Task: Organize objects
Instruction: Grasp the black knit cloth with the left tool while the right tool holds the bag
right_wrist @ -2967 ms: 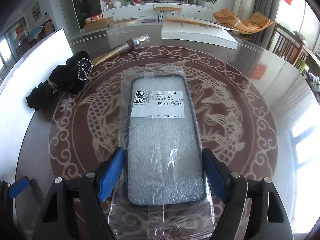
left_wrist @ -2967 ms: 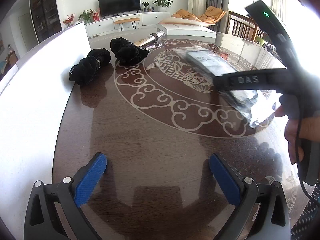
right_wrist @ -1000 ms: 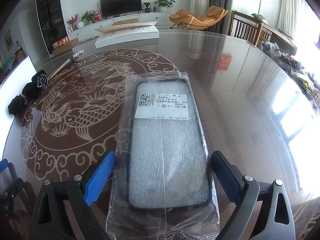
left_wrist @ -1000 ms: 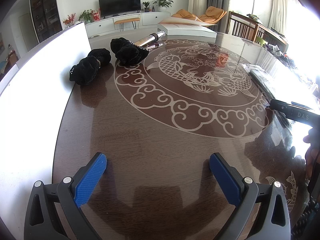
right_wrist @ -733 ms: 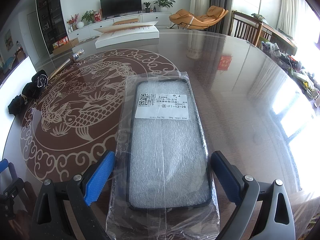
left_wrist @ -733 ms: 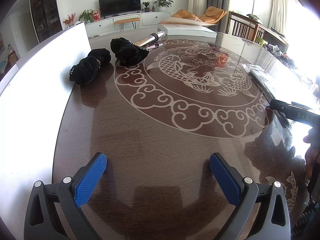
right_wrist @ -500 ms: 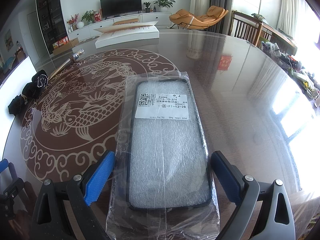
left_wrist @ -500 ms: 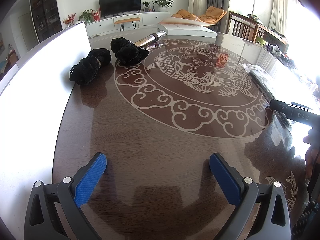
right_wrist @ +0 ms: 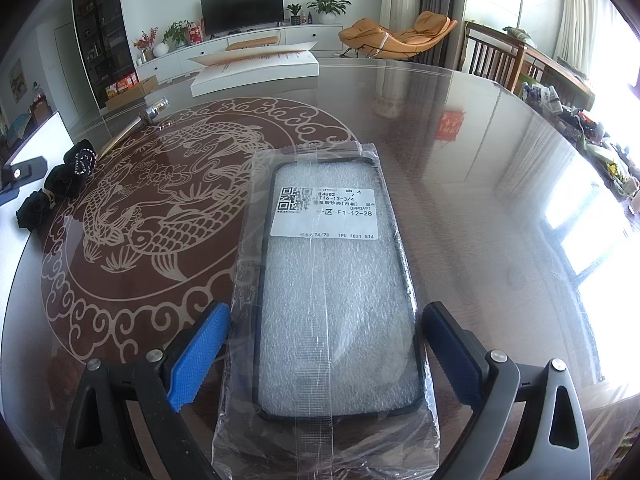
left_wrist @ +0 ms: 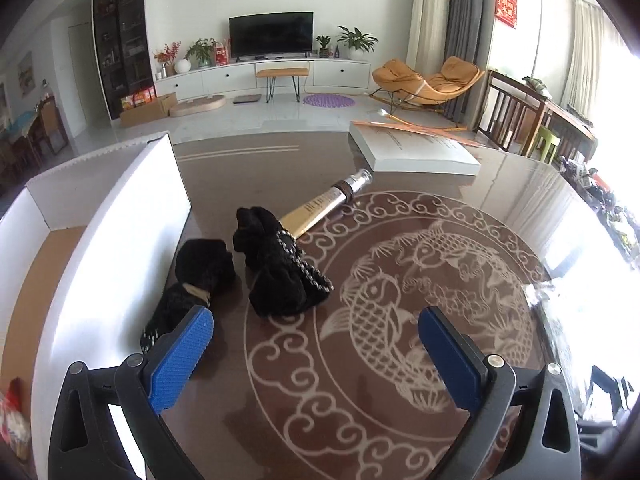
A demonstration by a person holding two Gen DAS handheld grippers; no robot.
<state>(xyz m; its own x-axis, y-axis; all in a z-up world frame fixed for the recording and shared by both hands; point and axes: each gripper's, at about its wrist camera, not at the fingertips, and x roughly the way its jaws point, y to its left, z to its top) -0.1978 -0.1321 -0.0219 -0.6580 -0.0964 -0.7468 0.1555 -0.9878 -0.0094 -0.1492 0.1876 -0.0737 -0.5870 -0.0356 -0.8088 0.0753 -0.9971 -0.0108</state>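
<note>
My left gripper (left_wrist: pixel 316 356) stands open over the dark table, its left pad close beside a black fabric bundle (left_wrist: pixel 204 276) that lies against the white box wall (left_wrist: pixel 120 240). A second black bundle with a chain trim (left_wrist: pixel 280 276) lies just ahead, touching a gold tube with a silver cap (left_wrist: pixel 324 206). My right gripper (right_wrist: pixel 326 356) is open. A phone case in a clear plastic bag (right_wrist: pixel 332 280) lies flat on the glass between its fingers, label up. Both bundles (right_wrist: pixel 60 184) appear far left in the right wrist view.
The open white cardboard box (left_wrist: pixel 44 248) lines the table's left edge. A thick white book (left_wrist: pixel 416 152) lies at the far side. A round fish pattern (left_wrist: pixel 420 288) marks the table's middle. Chairs and clutter (right_wrist: pixel 560 100) stand beyond the right rim.
My left gripper has moved forward and left, up to the black bundles. The right gripper, which earlier carried the bagged case to the right, has stayed open around it.
</note>
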